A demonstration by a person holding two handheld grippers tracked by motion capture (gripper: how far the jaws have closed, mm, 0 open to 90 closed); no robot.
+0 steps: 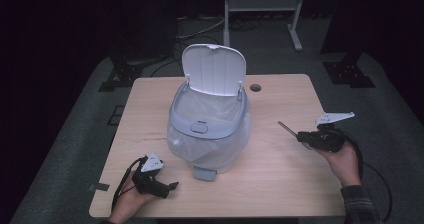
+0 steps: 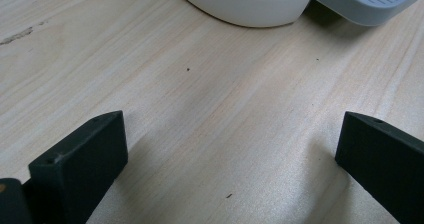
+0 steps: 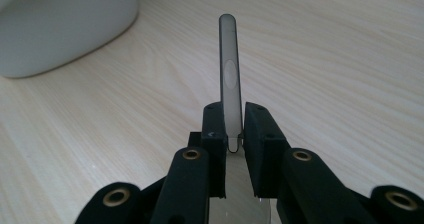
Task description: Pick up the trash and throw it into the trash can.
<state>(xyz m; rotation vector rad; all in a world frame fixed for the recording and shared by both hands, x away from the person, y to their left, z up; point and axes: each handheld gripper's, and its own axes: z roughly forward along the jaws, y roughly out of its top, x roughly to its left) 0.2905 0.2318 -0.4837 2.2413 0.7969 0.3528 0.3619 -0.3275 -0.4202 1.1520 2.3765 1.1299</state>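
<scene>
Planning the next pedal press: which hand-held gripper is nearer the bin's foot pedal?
Left. The left hand-held gripper sits just beside the foot pedal; the right hand-held gripper is well off to its other side.

Lit evenly from overhead on the counter (image 1: 280,184); dark and murky from 9 to 3 o'clock; softly blurred close up.

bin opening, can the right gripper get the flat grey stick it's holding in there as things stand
Probably yes. The bin has its lid tipped back, so the lined mouth is open, and bare table lies between it and the right gripper clamping the stick.
</scene>
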